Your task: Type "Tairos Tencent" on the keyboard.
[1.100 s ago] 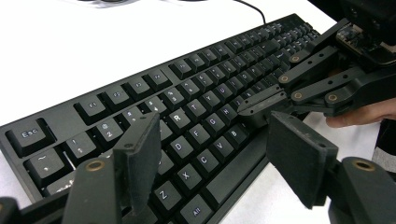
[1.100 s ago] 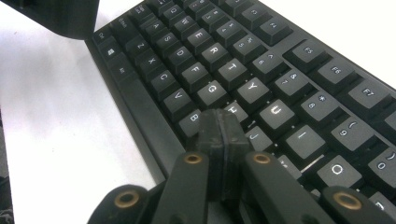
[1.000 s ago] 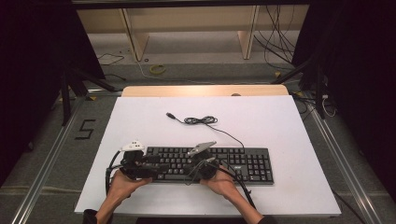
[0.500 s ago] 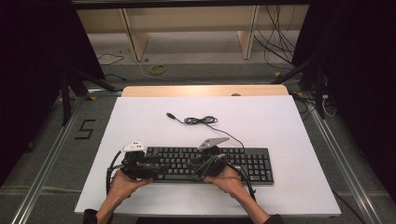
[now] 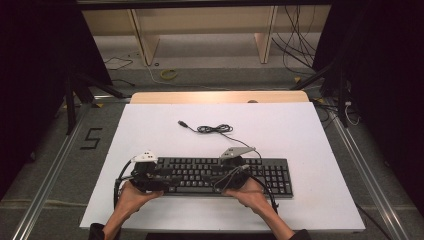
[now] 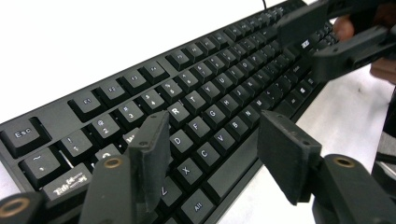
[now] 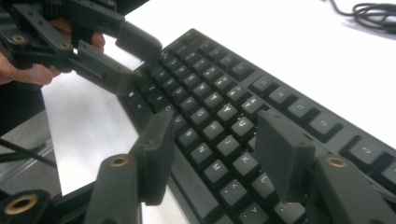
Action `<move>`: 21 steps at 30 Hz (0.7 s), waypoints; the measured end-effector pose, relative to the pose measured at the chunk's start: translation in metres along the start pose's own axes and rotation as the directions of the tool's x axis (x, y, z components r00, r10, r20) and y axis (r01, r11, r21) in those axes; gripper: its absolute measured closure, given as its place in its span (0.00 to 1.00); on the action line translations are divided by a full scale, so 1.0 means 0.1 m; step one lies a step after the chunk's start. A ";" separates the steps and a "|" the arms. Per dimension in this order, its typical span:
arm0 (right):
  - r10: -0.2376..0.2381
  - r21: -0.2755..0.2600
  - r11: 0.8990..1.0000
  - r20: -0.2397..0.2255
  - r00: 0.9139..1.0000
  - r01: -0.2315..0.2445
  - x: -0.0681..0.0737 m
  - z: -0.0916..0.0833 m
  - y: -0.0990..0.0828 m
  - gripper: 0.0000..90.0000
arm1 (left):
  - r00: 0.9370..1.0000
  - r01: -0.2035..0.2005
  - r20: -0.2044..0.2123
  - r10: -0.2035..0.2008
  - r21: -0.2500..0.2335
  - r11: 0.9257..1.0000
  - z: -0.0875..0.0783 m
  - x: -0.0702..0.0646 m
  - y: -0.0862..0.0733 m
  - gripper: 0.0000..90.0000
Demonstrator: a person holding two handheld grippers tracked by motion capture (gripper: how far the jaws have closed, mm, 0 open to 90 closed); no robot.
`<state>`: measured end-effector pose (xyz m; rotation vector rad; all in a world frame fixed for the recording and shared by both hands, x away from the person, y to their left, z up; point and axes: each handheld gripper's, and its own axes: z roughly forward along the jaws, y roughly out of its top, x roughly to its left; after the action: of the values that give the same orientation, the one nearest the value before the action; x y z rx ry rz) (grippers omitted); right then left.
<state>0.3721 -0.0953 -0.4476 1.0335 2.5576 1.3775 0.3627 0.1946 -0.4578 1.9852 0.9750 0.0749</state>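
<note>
White table (image 5: 310,150): bears a black keyboard (image 5: 270,172) lying lengthwise near the person's edge, its thin black cable (image 5: 212,129) running from the back edge to a loose coil and plug toward the middle of the board. Left gripper (image 5: 150,176), held in the left hand (image 5: 134,194), sits over the keyboard's left end; right gripper (image 5: 231,175), held in the right hand (image 5: 250,192) and topped by a grey three-cornered plate (image 5: 237,151), sits over the keyboard's middle, jaws just opening. Beyond the table: a wooden strip (image 5: 220,97) along its far edge, grey floor with loose cables and a yellow ring (image 5: 169,74), and a black "5" (image 5: 91,138) marked at the left.
</note>
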 end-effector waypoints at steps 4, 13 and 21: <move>0.004 -0.021 1.000 0.004 1.000 -0.004 -0.01 -0.05 -0.02 0.50 | 1.000 -0.004 0.002 0.004 0.020 1.000 0.01 -0.01 0.02 0.54; 0.022 -0.058 0.998 0.013 1.000 -0.021 -0.05 -0.15 -0.07 0.48 | 1.000 -0.031 0.003 0.031 0.036 0.999 0.02 -0.02 0.04 0.68; 0.038 -0.080 0.996 0.020 0.999 -0.036 -0.07 -0.22 -0.14 0.46 | 0.998 -0.061 0.003 0.061 0.066 0.996 0.07 -0.04 0.06 0.82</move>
<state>0.3627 -0.1209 -0.4467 1.0814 2.4588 1.4554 0.3664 0.1851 -0.4568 2.0750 0.9270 0.0763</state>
